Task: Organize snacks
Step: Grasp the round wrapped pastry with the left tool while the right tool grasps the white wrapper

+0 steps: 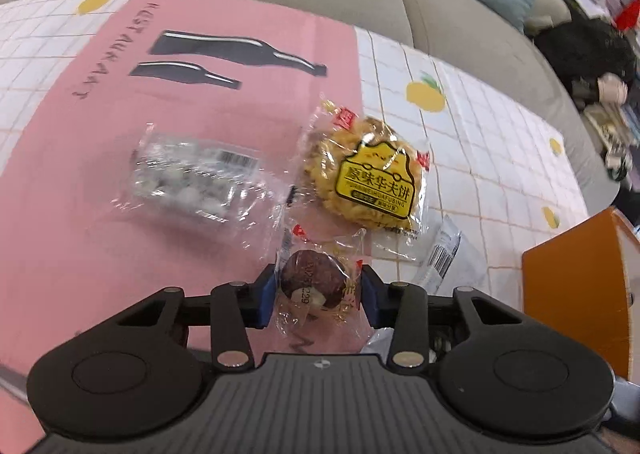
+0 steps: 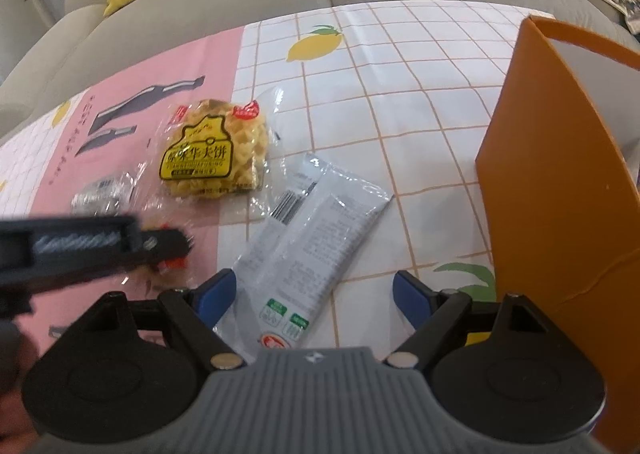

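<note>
- At 9 o'clock in the left wrist view, a clear crinkled packet of pale sweets (image 1: 196,177) lies flat on the pink placemat (image 1: 120,93), untouched and waiting its turn.
- At the centre, the left gripper (image 1: 318,290) is clamped on a small wrapped chocolate-brown cake (image 1: 312,286), blue pads pressing the wrapper's 2 sides; I judge this snack is the 1 being moved.
- At 1 o'clock from that cake sits the round waffle biscuit (image 1: 368,173) in its yellow-labelled wrapper, label up, straddling the placemat edge and the lemon-print tablecloth (image 1: 500,141).
- In the right wrist view, the grey flat pouch (image 2: 316,230) lies diagonally on the cloth at 12 o'clock from the right gripper (image 2: 316,290), whose jaws are spread wide with nothing between the pads, apparently lined up to take it.
- At 3 o'clock stands the orange box (image 2: 560,189), open at the top, likely where the snacks belong.
</note>
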Available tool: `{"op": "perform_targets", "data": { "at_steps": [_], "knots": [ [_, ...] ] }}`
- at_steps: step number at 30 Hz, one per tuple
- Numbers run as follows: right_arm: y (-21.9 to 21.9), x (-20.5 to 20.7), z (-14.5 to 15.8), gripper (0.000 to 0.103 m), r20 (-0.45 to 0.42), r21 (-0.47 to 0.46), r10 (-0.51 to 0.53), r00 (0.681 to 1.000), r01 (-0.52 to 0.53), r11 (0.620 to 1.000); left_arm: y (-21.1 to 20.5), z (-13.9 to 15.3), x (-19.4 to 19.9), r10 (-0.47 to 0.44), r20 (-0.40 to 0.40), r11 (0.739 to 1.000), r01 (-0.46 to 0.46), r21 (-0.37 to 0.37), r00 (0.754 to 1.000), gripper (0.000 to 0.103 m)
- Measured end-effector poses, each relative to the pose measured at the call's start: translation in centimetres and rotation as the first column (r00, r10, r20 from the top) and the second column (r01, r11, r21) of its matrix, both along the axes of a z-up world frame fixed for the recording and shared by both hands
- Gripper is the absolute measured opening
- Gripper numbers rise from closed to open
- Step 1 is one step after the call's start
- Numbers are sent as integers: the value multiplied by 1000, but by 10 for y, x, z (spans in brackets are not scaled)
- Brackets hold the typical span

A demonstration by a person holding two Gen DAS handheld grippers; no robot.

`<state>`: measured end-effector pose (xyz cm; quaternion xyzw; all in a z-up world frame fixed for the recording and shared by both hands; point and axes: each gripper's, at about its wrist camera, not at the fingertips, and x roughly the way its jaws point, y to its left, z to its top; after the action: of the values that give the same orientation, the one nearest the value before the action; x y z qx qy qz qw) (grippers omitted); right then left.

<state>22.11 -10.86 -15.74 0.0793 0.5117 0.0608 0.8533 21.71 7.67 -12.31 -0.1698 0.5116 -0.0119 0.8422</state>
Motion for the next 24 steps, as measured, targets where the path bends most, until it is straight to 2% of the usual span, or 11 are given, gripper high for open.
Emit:
{"op": "perform_targets", "data": {
  "at_steps": [8,11,15,19,21,24],
  "knots": [
    [11,16,-3,92,-26,1,-86,996,86,996,15,5,-27,48,-6,998,-47,31,999,48],
    [25,18,-5,92,-15,-54,-67,998,66,996,19,1,-34,61,-29,997,-60,49,998,48],
    [43,10,-8,83,22,-159,32,999,-28,987,22,-4,-43,62,-48,997,-59,52,997,48],
    [41,-6,-4,71,40,-155,141,989,-133,979,21,-6,-49,52,-61,997,-49,53,997,48],
    [38,-17,-3,68,40,-154,227,973,-219,964,20,-6,-52,46,-66,998,-42,57,997,48],
    [33,-36,-1,65,42,-153,360,932,-350,924,20,-5,-56,35,-78,997,-29,69,996,48]
  ]
}}
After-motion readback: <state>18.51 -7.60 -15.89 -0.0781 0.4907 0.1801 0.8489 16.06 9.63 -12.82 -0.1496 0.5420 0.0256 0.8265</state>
